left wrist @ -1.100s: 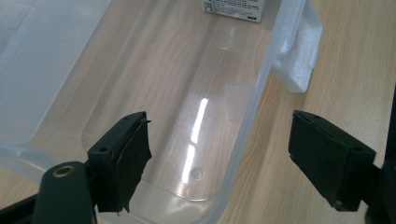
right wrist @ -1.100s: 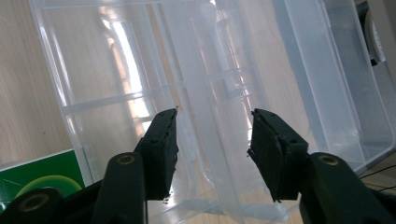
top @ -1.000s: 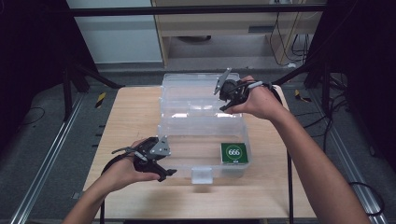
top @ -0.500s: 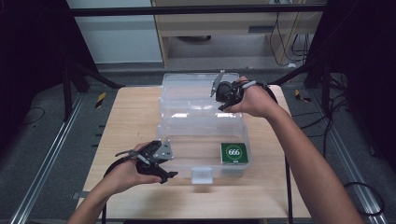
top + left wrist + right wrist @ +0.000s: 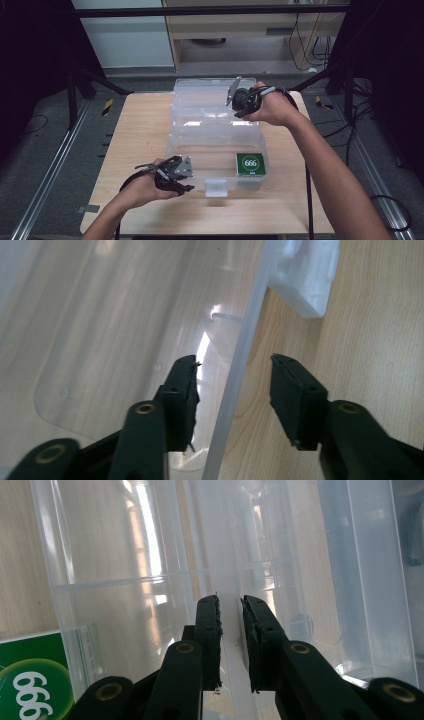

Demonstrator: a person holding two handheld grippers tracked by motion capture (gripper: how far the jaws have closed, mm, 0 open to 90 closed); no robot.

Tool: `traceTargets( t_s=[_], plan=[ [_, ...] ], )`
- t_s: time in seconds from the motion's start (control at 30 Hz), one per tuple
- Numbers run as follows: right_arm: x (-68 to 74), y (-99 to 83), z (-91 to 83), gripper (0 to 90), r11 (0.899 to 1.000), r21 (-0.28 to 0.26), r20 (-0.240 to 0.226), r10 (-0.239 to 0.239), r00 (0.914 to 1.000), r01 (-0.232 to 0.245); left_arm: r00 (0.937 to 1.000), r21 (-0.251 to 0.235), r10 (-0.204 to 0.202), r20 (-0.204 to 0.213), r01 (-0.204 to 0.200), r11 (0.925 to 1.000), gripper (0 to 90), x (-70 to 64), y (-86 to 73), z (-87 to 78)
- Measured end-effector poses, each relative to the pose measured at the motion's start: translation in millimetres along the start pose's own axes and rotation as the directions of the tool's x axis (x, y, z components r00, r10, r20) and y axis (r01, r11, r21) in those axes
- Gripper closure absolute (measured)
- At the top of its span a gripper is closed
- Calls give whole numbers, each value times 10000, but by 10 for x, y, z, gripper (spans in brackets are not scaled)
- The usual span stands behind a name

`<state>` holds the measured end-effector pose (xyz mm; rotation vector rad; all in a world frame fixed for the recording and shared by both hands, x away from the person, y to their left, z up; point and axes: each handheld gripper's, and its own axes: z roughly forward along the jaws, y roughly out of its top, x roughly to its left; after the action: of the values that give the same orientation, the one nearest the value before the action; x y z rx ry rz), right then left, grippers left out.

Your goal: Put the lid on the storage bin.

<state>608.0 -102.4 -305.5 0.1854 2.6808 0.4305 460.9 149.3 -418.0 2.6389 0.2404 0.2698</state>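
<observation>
Straddling clear box [image 5: 235,375] front wall, left gripper [image 5: 232,390] spread.

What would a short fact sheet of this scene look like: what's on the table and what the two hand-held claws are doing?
Setting: wooden table, seen from above
Main thing: clear plastic box, its lid lying open at the far side
Inside the box: green card marked 666, near right corner
Latch: white latch at the near front edge
Left gripper: jaws apart, one on each side of the box's front wall, not yet closed
Right gripper: jaws nearly together around a thin clear edge near the hinge; contact unclear
</observation>
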Motion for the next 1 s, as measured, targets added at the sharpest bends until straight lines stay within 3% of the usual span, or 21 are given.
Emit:
traceTargets(
  t_s=[0.13, 0.23, 0.3, 0.63, 1.0],
  plan=[
    [6, 4, -1, 787, 10000, 3, -10, -4, 10000, 4, 10000, 242, -3, 63, 2, 9997, 647, 9, -23, 26],
    [5, 6, 3, 789, 10000, -21, 11, -71, 10000, 71, 9999, 234, -103, -109, 106, 9997, 736, 23, -35, 25],
    [8, 9, 2, 793, 9999, -20, -3, -109, 9999, 109, 9997, 212, -204, -99, 206, 9996, 749, 35, -41, 24],
    [44, 55, -21, 842, 9980, 80, -19, -633, 9980, 633, 9990, 134, -376, -232, 379, 9992, 753, 23, -38, 24],
    [77, 50, -84, 887, 9968, -122, -350, -800, 9962, 796, 9966, -46, -442, -701, 440, 9990, 733, -6, -58, 25]
  ],
)
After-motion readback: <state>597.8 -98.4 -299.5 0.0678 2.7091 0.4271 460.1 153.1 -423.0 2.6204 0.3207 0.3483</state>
